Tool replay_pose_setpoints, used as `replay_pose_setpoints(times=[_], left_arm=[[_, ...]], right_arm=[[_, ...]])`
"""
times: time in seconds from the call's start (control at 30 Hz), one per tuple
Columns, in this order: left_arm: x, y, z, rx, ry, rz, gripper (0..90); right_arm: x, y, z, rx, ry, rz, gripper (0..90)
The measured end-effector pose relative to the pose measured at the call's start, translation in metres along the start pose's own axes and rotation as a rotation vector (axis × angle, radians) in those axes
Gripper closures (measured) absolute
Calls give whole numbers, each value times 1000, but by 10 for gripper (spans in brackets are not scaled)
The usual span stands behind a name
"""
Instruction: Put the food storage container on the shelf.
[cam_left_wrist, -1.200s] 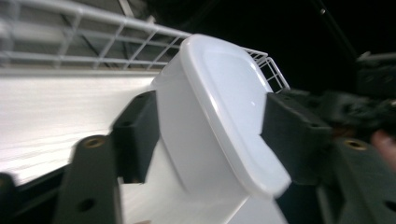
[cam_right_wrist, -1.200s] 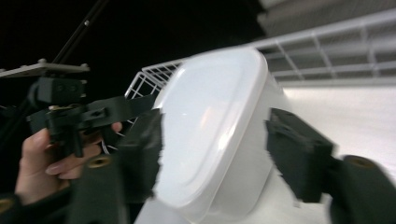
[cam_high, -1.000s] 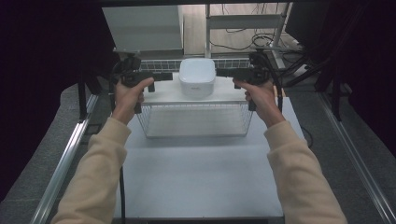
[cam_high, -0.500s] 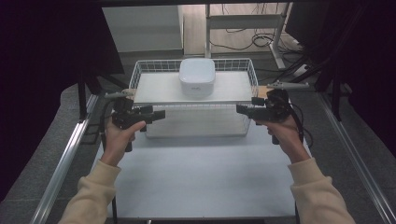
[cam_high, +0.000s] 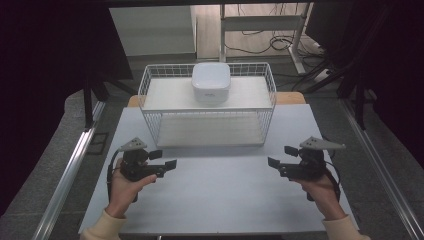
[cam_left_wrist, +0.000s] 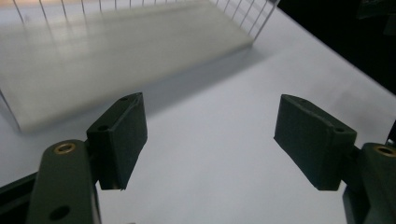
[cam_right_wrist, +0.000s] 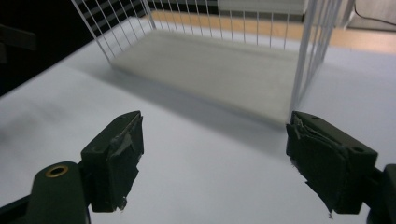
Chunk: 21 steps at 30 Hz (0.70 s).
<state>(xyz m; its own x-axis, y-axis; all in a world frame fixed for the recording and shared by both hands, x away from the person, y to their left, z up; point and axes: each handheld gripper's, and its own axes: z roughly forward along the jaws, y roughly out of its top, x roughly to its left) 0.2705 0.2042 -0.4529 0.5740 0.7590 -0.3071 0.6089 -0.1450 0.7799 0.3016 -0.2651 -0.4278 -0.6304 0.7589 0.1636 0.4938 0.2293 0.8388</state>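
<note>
Left gripper (cam_high: 162, 160): near left of table (cam_high: 215, 200), jaws wide apart, empty. Black, blocky pads.

Right gripper (cam_high: 281, 157): near right, jaws wide apart, empty; pad facing frayed at the edges.

Table: matte white board, flat.

Rack (cam_high: 150, 95): white wire, boxy, two white shelves; beyond both grippers, long axis running left to right, centred between them.

Box (cam_high: 211, 81): white, smooth, rounded corners; mid top shelf. Likely target; neither hand nearer.
</note>
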Motion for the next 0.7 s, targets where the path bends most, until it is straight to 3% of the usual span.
replay_pose_setpoints(times=[0.17,0.33,0.53,0.7], left_arm=[[-1,-19,11,47,6,0,251],[2,-24,15,67,11,-2,248],[1,-23,10,30,14,0,246],[1,-23,13,35,23,12,239]], right_arm=[[-1,-26,4,38,-11,1,190],[-4,-41,9,85,-19,-2,189],[-4,-43,9,63,-35,-13,185],[-6,-46,11,46,-43,-25,177]])
